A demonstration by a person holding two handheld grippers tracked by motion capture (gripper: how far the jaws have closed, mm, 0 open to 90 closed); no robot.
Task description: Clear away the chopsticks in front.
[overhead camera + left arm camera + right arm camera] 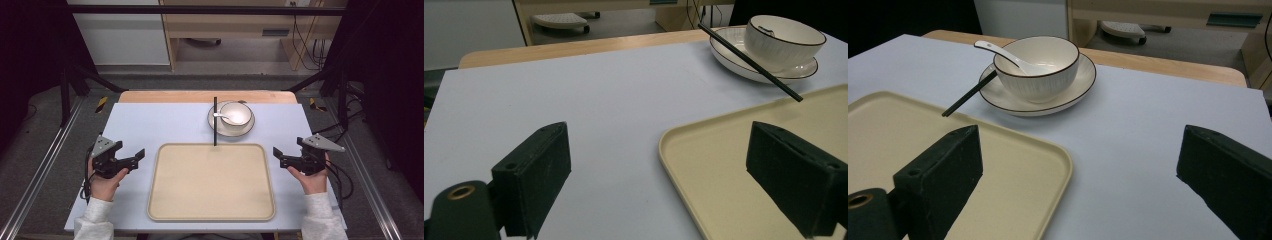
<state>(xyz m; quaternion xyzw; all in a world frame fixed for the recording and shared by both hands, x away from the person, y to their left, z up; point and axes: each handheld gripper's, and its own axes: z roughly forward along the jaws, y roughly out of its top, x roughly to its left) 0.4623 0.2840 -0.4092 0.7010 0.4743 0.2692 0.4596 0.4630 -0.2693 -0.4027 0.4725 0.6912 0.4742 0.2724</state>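
Flanking one beige tray (211, 182), both grippers are held wide apart and empty.

One plate (248, 125) is seen beyond the tray's far edge, carrying one bowl (236, 112) with one spoon (222, 116); one black chopstick (215, 121) is propped over plate and tray rim; the crockery is judged hard, slippery, breakable, best gripped by the rim; left gripper (142, 155), right gripper (276, 153).

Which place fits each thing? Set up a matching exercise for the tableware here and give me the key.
Things:
1. white ceramic spoon
2. white ribbed bowl
3. black chopstick
4. beige rectangular tray

Places:
A. standing on the dark-rimmed white plate
B. flat on the table between the two grippers
C. lying in the bowl
D. leaning across the plate's rim, tip over the tray

Pairs: 1-C, 2-A, 3-D, 4-B
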